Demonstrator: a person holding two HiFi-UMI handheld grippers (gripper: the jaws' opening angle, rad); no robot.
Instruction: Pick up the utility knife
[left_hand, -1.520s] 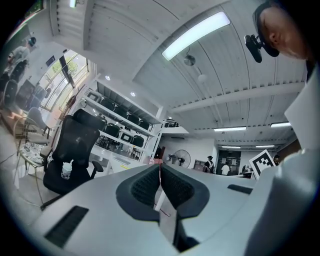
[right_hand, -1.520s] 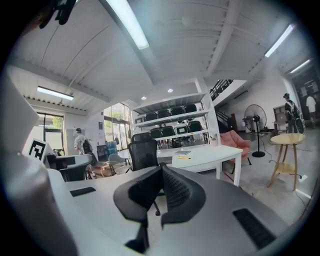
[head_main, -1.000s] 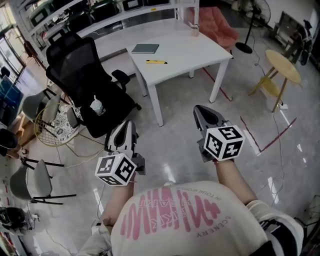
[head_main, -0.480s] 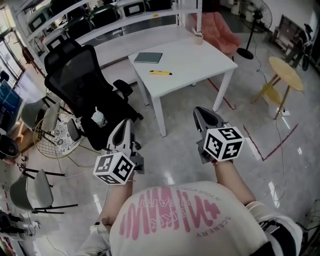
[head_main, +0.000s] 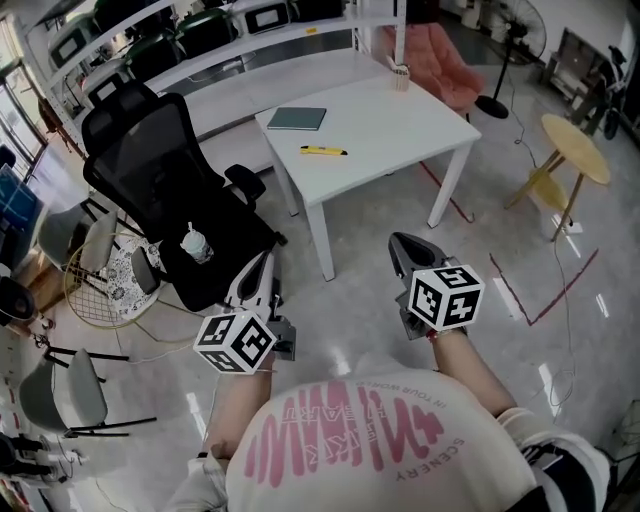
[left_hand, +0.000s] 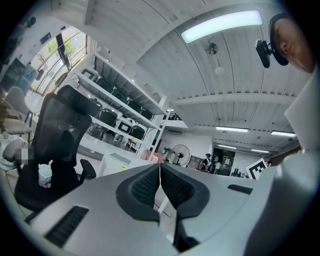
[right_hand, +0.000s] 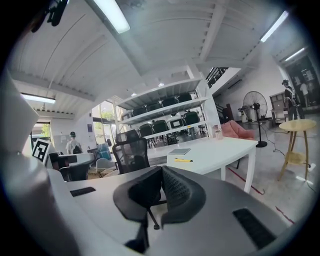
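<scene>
Utility knife (head_main: 324, 151): slim, yellow, darker at one end. Lying flat on white bench (head_main: 400, 120), long axis running approx left-right in head view, slightly tilted. Sitting near dark notebook (head_main: 298, 118), on its near side, not touching, twd bench's left half.

In the head view the scene is taken from above, steeply downward, with the left gripper (head_main: 266, 262) and right gripper (head_main: 400, 243) close below. Each gripper view is aimed low along its own jaws (roughly level). The table (head_main: 400, 120) and chair (head_main: 150, 170) are shared by all three, further off.
</scene>
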